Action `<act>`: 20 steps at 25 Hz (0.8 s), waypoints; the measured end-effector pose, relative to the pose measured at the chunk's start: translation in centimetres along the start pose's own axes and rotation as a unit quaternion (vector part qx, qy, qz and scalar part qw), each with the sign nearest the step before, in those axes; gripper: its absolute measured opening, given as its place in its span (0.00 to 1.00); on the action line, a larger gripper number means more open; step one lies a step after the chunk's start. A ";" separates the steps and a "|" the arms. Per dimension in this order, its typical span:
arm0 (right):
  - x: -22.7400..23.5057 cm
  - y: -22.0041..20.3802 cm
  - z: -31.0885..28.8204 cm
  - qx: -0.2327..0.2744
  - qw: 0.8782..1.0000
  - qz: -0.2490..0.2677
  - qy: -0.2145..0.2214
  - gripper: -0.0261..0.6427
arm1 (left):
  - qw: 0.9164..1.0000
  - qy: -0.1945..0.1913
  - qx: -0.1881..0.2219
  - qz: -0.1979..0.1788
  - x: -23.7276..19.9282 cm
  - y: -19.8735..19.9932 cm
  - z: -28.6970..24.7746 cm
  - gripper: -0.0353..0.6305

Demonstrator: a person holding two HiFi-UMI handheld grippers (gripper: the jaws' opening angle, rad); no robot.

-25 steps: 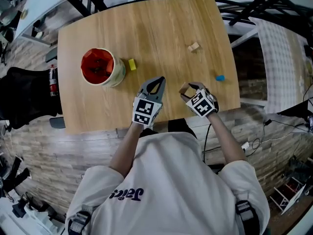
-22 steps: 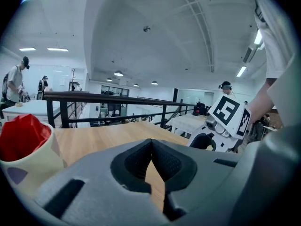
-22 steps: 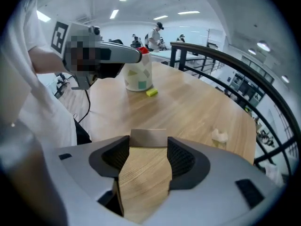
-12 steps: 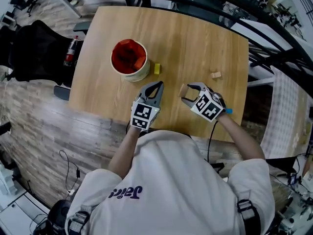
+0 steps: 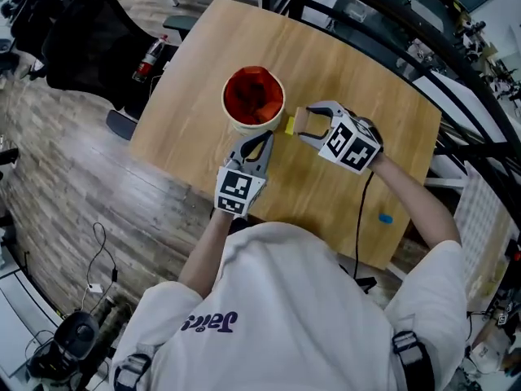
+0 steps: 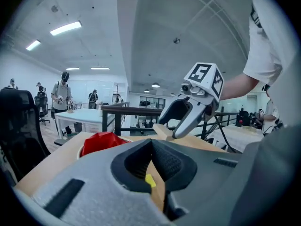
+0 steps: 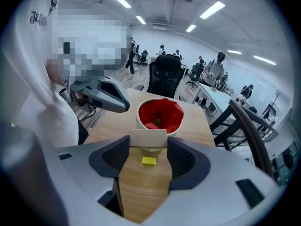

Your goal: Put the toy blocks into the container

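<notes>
**Held block just short of the container, opening straight ahead**

The pale wooden block [image 5: 302,121] is off the tabletop [image 5: 195,112], pinched at the tips of the right tongs [image 5: 303,125]. Its long side runs crosswise from one jaw to the other. The jaws are closed down to the block's width and hold nothing else.

The relation that matters is block to opening. In the right gripper view the container [image 7: 160,113], a white cup with a red inside, stands directly beyond the block [image 7: 148,137] on the line of the jaws. From the head view the block sits just beside the rim on the person's right, not yet over the red interior. By my judgement the coming move is a short carry forward along the jaw line, perhaps with some lift, until the block is over the opening. How far it stands above the rim cannot be read reliably.

A yellow block [image 5: 289,125] lies on the tabletop beside the container's foot, under the held block.

The left tongs [image 5: 262,137] hover just beside the container on the near side, tips together and nothing between them, so the right hand is the one placed to act. A blue block [image 5: 385,217] lies well apart, toward the tabletop's right edge.
</notes>
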State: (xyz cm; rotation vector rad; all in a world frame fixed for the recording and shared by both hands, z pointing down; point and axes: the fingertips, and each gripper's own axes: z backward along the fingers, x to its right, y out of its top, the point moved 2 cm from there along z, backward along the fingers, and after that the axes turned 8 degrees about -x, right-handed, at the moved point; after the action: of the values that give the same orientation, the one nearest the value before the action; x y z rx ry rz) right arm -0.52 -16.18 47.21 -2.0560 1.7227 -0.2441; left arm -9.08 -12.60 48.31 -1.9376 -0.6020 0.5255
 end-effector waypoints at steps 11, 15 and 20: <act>3.4 8.1 -8.4 -0.031 0.993 0.106 0.042 0.43 | 0.998 0.056 0.007 0.026 -5.1 -1.0 3.1 0.06; 4.4 9.1 -13.1 -0.065 0.992 0.103 0.046 0.43 | 0.998 0.061 0.007 0.031 -5.8 -1.6 4.0 0.06; 4.5 8.7 -17.1 -0.132 0.986 0.098 0.032 0.43 | 0.998 0.062 0.009 0.031 -5.9 -2.0 5.0 0.06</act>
State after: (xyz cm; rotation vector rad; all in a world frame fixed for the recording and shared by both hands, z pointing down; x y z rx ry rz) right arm -14.26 -25.38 57.85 -2.0549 2.0770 -0.0214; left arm -17.05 -11.98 48.67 -1.9598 -0.4589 0.4444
